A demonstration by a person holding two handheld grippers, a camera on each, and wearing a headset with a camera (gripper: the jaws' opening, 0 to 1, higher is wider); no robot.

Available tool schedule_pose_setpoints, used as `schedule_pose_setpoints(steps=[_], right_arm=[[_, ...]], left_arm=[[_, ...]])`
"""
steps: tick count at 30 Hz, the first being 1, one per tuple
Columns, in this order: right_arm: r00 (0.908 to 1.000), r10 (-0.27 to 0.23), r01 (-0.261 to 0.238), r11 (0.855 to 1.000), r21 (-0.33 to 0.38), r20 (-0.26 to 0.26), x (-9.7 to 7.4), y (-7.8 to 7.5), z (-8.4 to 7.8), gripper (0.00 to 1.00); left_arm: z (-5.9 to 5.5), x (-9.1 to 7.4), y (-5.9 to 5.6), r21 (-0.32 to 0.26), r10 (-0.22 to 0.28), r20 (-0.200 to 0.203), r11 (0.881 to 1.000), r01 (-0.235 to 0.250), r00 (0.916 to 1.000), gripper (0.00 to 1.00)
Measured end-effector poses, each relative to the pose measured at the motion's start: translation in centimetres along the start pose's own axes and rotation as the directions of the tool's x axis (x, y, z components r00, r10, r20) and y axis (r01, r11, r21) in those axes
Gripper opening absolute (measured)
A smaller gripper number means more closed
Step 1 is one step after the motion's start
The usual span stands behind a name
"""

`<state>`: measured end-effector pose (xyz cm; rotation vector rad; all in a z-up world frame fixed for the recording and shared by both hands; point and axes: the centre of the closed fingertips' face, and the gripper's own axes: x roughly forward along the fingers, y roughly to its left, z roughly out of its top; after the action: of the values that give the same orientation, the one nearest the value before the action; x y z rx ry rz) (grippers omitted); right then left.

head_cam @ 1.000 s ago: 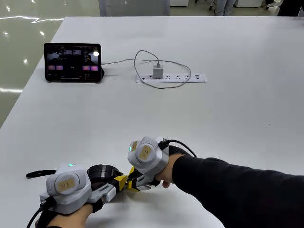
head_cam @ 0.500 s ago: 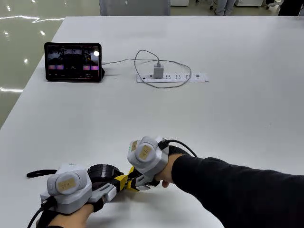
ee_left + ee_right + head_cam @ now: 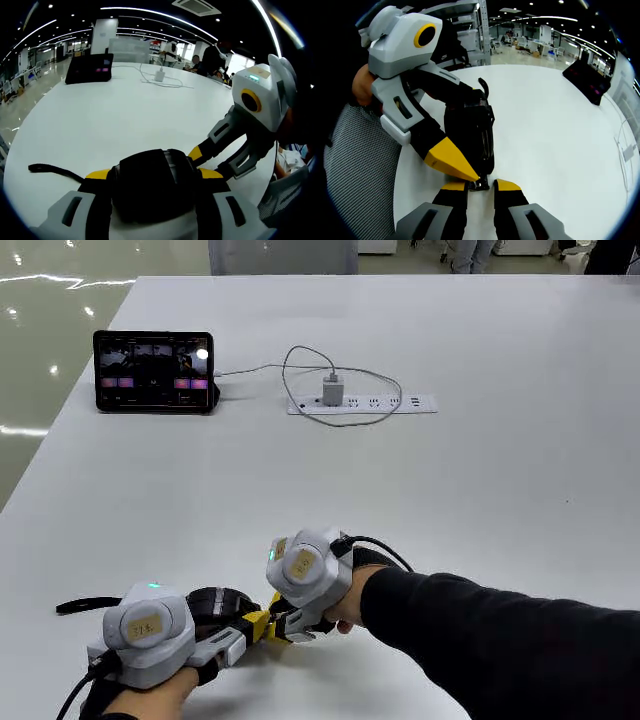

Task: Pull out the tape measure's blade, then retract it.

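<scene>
A black tape measure (image 3: 215, 602) lies near the front edge of the white table (image 3: 400, 500). My left gripper (image 3: 235, 625) is shut on its case, which sits between the yellow-tipped jaws in the left gripper view (image 3: 150, 195). My right gripper (image 3: 283, 625) reaches in from the right, right beside the case's mouth. In the right gripper view the small metal end hook (image 3: 480, 184) of the blade is pinched between the right gripper (image 3: 481, 186) jaws, close against the case (image 3: 470, 130). No length of blade shows. The case's black wrist strap (image 3: 85, 605) trails left.
A tablet (image 3: 153, 370) stands at the far left of the table. A white power strip (image 3: 362, 403) with a charger (image 3: 332, 392) and looped cable lies at the back centre. The table's left edge drops to a glossy floor (image 3: 40, 340). Bare tabletop stretches to the right.
Both grippers have shifted only slightly, the right one a little lower and closer to the case. The tape measure stays where it was.
</scene>
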<state>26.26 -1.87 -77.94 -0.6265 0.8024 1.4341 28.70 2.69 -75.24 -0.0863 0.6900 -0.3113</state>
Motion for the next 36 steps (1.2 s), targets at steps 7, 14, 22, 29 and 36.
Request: schedule_pose_setpoints(steps=[7,14,22,29,36], right_arm=[[0.9998,-0.011,0.011,1.000,0.000,-0.016,-0.6,0.0,-0.9,0.17],[0.9998,-0.017,0.017,1.000,0.020,-0.011,-1.5,0.4,-1.6,0.17],[0.9991,-0.042,0.042,0.999,0.018,0.008,-2.7,0.5,-1.6,0.20],[0.9966,-0.077,0.076,0.997,0.007,0.031,-3.9,0.3,-2.0,0.22],[0.9902,-0.121,0.116,0.991,0.065,0.071,-5.6,-0.3,-2.9,0.26]], left_arm=[[-0.2,-0.2,-0.4,0.032,-0.039,-0.007,0.999,0.039,0.9992,0.68],[0.0,-0.3,-1.1,0.012,-0.077,-0.001,0.997,0.077,0.9970,0.77],[0.2,-0.4,-2.4,0.038,-0.130,0.005,0.991,0.129,0.9916,0.95],[1.0,-0.7,-2.7,0.071,-0.155,0.003,0.985,0.155,0.9878,0.99],[0.7,-1.2,-2.8,0.133,-0.196,-0.019,0.971,0.197,0.9804,0.99]])
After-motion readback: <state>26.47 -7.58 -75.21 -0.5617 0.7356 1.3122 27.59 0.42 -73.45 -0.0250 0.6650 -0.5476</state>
